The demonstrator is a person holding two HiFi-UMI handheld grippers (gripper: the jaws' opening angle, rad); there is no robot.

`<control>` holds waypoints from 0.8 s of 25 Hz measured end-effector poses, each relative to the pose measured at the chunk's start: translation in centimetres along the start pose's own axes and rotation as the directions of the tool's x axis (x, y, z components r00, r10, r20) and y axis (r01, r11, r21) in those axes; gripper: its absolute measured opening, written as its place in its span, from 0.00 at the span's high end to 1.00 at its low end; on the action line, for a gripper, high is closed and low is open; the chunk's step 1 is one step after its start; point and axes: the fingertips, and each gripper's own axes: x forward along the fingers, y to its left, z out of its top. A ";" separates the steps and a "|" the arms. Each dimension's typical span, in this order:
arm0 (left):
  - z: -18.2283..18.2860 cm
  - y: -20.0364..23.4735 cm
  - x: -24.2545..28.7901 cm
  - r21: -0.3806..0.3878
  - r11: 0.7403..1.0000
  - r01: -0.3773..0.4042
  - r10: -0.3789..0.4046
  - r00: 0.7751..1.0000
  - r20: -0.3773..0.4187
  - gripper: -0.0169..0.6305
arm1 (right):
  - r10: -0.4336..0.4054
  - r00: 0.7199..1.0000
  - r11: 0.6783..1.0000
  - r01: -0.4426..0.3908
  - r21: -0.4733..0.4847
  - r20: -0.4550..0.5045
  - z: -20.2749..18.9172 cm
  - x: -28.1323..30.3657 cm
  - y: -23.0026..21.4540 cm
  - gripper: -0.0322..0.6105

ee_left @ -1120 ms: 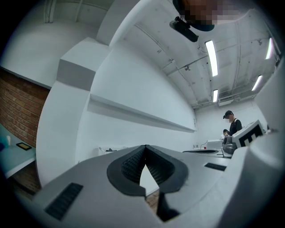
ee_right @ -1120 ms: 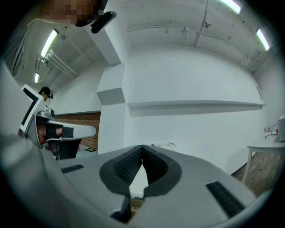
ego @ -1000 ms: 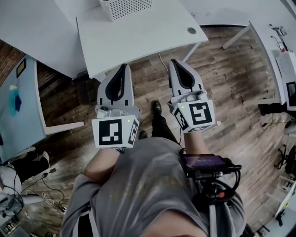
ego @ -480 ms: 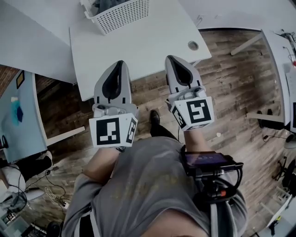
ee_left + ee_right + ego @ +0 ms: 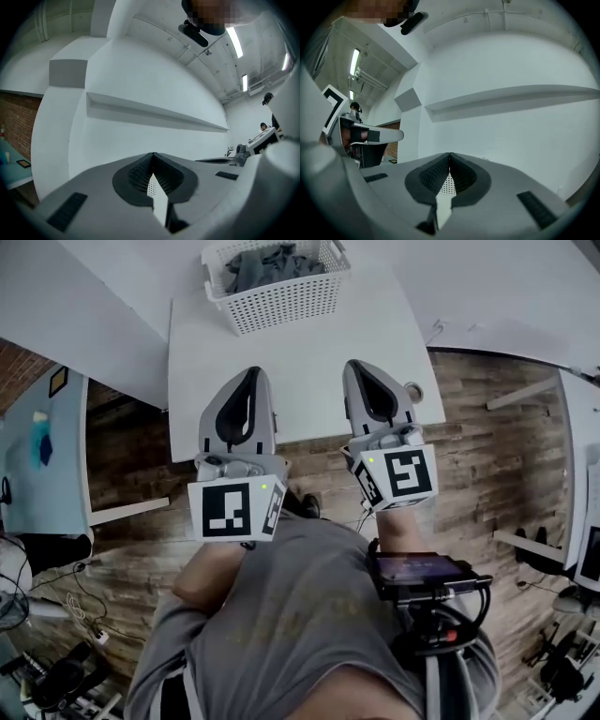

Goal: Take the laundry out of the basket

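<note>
White lattice basket (image 5: 286,304) holding grey laundry (image 5: 267,263), sitting at far end of worktop (image 5: 300,371). Hovering over near edge: left gripper (image 5: 250,373), right gripper (image 5: 357,366), fingers pressing together, gripping nothing.

The left claw (image 5: 153,154), grey plastic with dark ribbed pads (image 5: 136,174), has its jaws together, tips touching, with nothing held between them. Below the tips, a narrow gap between the pads shows a sliver of a white perforated plastic basket (image 5: 150,187), with a strip of the flat white table (image 5: 160,208) just in front of it. Beyond the claw rises a plain white wall with a long white ledge (image 5: 154,115) across it. A red brick wall (image 5: 16,122) stands at the left edge, and bright ceiling strip lights (image 5: 234,41) glow at upper right.
</note>
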 end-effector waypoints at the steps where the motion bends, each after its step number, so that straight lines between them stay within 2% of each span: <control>1: -0.1 0.4 0.5 0.001 1.000 -0.011 0.011 1.000 -0.002 0.96 | 0.011 1.000 1.000 -0.011 0.002 -0.001 -0.2 0.8 -0.1 0.94; 8: -1.7 3.5 4.3 -0.006 0.998 -0.058 0.057 0.998 -0.021 0.96 | 0.058 0.998 0.998 -0.058 0.012 -0.023 -1.8 6.2 -1.0 0.94; 20: -3.5 8.2 14.4 -0.025 0.997 -0.072 0.071 0.996 -0.044 0.96 | 0.085 0.995 0.996 -0.084 0.014 -0.053 -3.1 16.5 -5.0 0.94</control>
